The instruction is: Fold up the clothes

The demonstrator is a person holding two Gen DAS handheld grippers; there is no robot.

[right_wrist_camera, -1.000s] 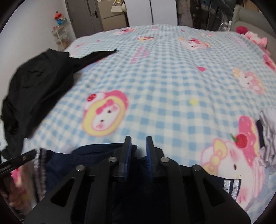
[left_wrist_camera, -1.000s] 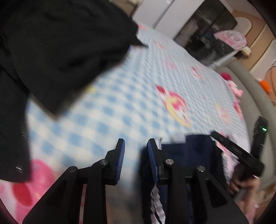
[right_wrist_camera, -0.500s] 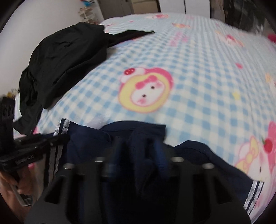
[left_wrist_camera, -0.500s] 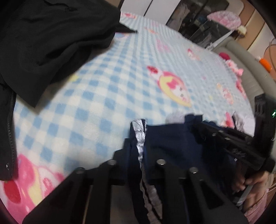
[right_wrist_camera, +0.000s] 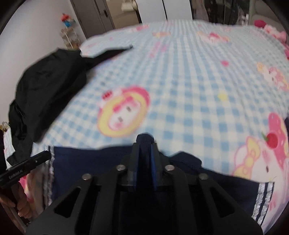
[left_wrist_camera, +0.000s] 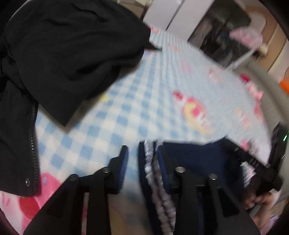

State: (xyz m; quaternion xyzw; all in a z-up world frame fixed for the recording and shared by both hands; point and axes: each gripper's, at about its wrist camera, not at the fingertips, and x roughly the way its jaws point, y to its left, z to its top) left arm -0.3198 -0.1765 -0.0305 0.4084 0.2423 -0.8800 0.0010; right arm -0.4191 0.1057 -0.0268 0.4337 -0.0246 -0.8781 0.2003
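Observation:
A navy garment (right_wrist_camera: 90, 162) with silver-striped trim (right_wrist_camera: 261, 200) hangs between my two grippers above the bed. My right gripper (right_wrist_camera: 144, 153) is shut on a bunched fold of the navy cloth that pokes out past its fingertips. In the left wrist view my left gripper (left_wrist_camera: 142, 155) stands open, and the garment's striped edge (left_wrist_camera: 150, 162) lies between its jaws against the right finger. The navy cloth (left_wrist_camera: 198, 159) stretches from there toward the right gripper's body (left_wrist_camera: 252, 162). The left gripper's body (right_wrist_camera: 23, 168) shows at the left of the right wrist view.
The bed carries a blue-and-white checked blanket (right_wrist_camera: 180, 81) with pink cartoon prints. A black jacket (left_wrist_camera: 63, 54) with a zipper lies heaped at the left side; it also shows in the right wrist view (right_wrist_camera: 45, 90). Cabinets (right_wrist_camera: 162, 10) and a grey headboard (left_wrist_camera: 267, 86) stand beyond.
Both grippers rose with the navy garment, stretching it between them. The left gripper was closed on the striped edge half a second ago and its jaws now stand apart.

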